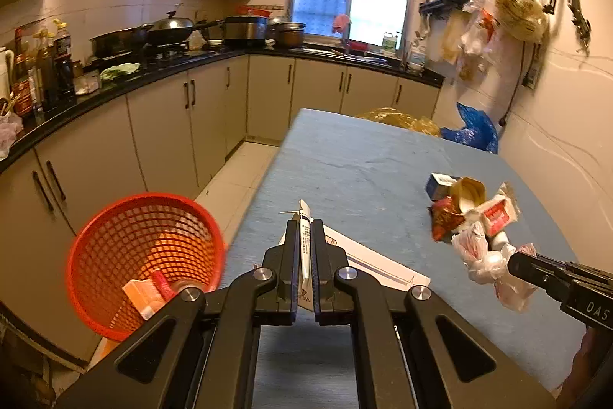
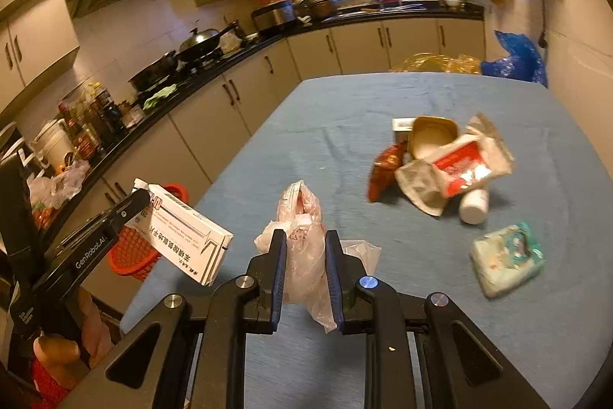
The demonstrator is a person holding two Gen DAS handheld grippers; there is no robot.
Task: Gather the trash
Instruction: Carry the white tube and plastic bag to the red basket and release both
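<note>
Left gripper [image 1: 305,229] clamped on flat white box [image 2: 184,236] (edge-on in its own view), held above table [image 1: 356,160] edge. Red basket [image 1: 145,255] below and left of it, off table, with orange carton inside. Right gripper [image 2: 305,244] pinching crumpled pink plastic bag [image 2: 302,240], jaws narrow, bag above cloth. Trash pile [image 2: 440,163] well ahead on table: cup, red-white wrappers, white bottle. Tissue pack [image 2: 507,257] nearer, apart from pile.

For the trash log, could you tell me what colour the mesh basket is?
Red basket, clearest in the left wrist view.
</note>
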